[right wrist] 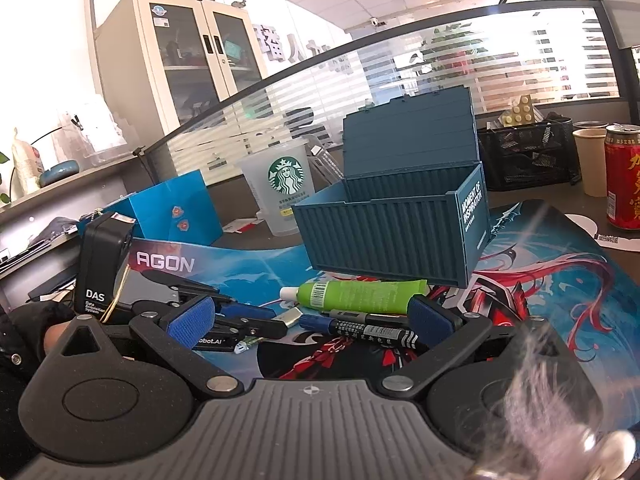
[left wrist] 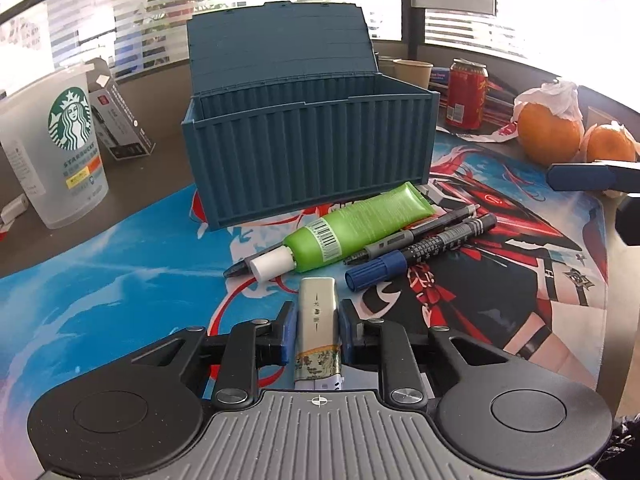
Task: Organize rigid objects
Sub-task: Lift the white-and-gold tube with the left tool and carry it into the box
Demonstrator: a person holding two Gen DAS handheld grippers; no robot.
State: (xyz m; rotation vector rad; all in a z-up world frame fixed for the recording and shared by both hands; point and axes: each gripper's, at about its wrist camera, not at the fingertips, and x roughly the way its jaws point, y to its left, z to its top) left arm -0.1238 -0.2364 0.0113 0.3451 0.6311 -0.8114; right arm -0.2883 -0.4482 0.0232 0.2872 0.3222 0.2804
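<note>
Left gripper clamped on a small silver box, the open blue crate waiting just beyond.

The left gripper [left wrist: 317, 330] has its blue pads [left wrist: 286, 336] pressed against both long sides of the slim silver box [left wrist: 317, 312], which lies on the printed desk mat [left wrist: 120, 280] just short of the green tube [left wrist: 352, 226] and the markers [left wrist: 420, 250]. The box looks light, stiff and smooth-skinned, so I judge it could slide forward out of the pads if tipped; the hold sits about mid-length, which seems sound. The blue container [left wrist: 308, 152] stands behind the tube, lid up, apparently empty at the rim. The right gripper [right wrist: 310, 320] hangs with fingers spread wide over the markers, gripping nothing. The tube looks soft and should be taken near the cap; the markers are hard and apt to roll.
</note>
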